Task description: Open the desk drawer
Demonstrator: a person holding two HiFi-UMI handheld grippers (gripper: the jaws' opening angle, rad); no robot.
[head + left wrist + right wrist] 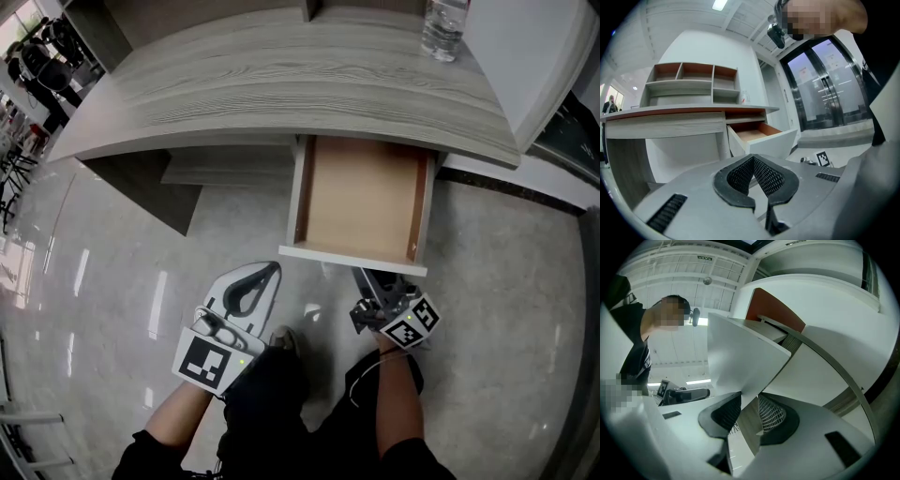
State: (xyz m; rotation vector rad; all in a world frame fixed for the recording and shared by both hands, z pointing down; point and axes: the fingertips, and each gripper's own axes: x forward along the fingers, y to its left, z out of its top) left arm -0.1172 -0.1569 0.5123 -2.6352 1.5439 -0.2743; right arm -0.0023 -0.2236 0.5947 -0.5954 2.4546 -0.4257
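The desk drawer (298, 202) stands pulled out from under the wood-grain desk top (281, 84), its pale wooden inside bare. Its white front panel (352, 255) faces me. My right gripper (363, 277) sits just below that panel, tilted upward. In the right gripper view the panel's lower corner (740, 357) shows between the tips of the right gripper (749, 397), jaws apart, pads not seen pressing on it. My left gripper (274, 270) hangs to the left over the floor, shut on nothing. The left gripper (753, 158) looks toward the drawer (768, 140).
A clear water bottle (443, 28) stands on the desk at the back right. A cubby shelf (693, 84) rises behind the desk. Glass doors (825, 89) are to the right. The desk's side panel (141, 183) reaches the glossy floor (94, 300) at the left.
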